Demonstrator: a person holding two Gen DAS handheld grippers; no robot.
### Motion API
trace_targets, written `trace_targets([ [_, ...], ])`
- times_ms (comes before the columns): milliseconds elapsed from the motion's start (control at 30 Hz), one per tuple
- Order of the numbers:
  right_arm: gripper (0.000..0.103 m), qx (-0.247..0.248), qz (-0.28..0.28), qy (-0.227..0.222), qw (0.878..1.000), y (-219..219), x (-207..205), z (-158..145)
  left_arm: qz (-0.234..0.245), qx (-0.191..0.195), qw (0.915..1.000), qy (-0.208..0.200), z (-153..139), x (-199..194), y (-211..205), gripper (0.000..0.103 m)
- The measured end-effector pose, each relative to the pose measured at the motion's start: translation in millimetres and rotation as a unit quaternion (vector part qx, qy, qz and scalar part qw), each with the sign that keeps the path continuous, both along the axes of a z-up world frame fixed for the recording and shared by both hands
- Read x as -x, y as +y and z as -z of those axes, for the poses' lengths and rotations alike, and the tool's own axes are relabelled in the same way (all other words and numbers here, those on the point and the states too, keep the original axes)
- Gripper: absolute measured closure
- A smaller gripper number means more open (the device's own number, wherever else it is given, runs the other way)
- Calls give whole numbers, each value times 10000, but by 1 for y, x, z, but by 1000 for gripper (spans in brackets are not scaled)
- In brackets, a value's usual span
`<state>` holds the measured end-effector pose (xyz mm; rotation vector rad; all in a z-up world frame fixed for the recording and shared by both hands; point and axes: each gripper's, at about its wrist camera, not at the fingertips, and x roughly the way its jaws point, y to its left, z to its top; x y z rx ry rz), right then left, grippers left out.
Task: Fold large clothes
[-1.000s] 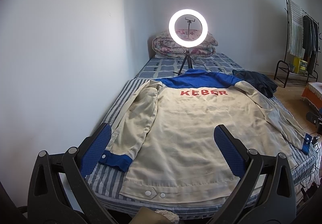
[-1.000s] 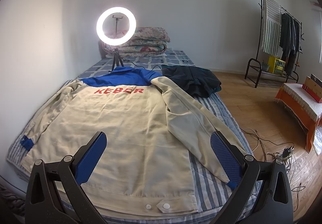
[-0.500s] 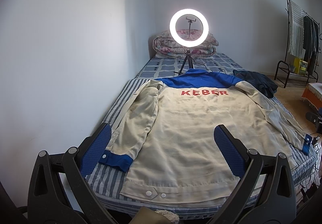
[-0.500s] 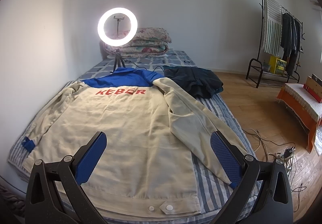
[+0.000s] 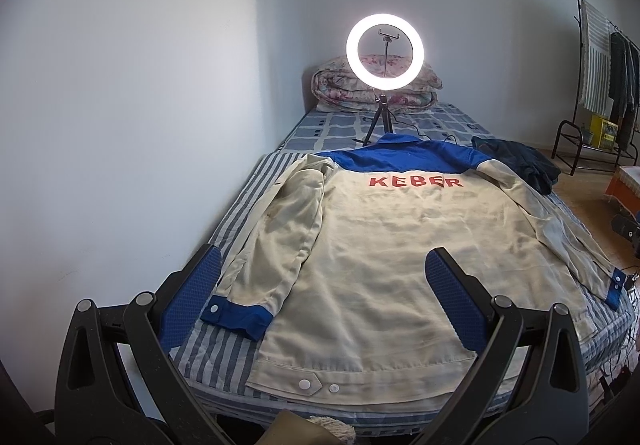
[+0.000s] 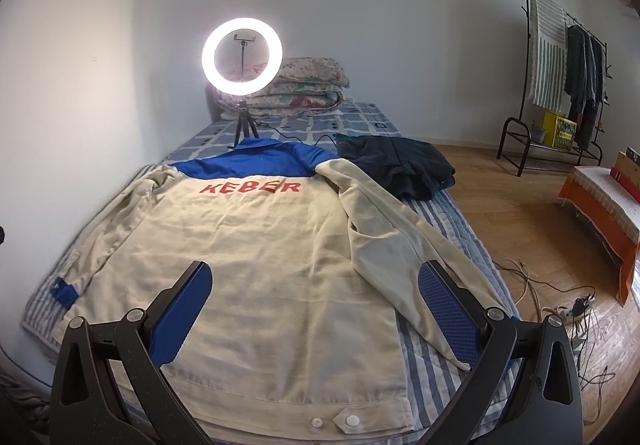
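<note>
Jacket (image 5: pixel 384 257) lies back-side up and spread flat on the striped bed (image 5: pixel 240 213), filling the centre of both wrist views. Body cream, yoke and collar blue, red lettering "KEBER" (image 5: pixel 415 182) across the upper back. Hem runs along the lower centre of each frame, two snaps visible on the waistband tab. One sleeve (image 5: pixel 280 241) is laid along the jacket's left edge in the left wrist view, blue cuff (image 5: pixel 236 315) at lower left. Other sleeve (image 6: pixel 404 249) angles toward lower right in the right wrist view; its lower end sits behind the gripper finger there.

Left gripper (image 5: pixel 320 293): jaws spread wide, blue pads (image 5: pixel 188 301) apart, nothing between them, held above the hem end of the jacket. Right gripper (image 6: pixel 316 305): likewise spread wide, empty, framing the lower back panel and part of the sleeve.

Ring light (image 5: pixel 385 46) on a small tripod stands lit at upper centre, past the collar. Folded quilt (image 6: pixel 308 85) stacked behind it against the wall. Dark garment (image 6: pixel 396 167) lies bunched just beside the blue shoulder, right of centre. Clothes rack (image 6: pixel 560 57) at upper right; cables (image 6: pixel 560 305) on the wood floor at right.
</note>
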<state>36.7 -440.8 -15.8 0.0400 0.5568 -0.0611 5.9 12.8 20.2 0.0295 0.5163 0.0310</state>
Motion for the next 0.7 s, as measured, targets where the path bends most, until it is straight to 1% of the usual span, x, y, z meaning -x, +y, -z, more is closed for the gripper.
trace_targets([
  [533, 0, 37, -50, 19, 10000, 14, -12, 1, -201, -34, 9997, 107, 11, -10, 14, 0],
  [700, 0, 52, -14, 26, 10000, 18, -18, -1, -237, -113, 9995, 191, 15, -17, 23, 0],
])
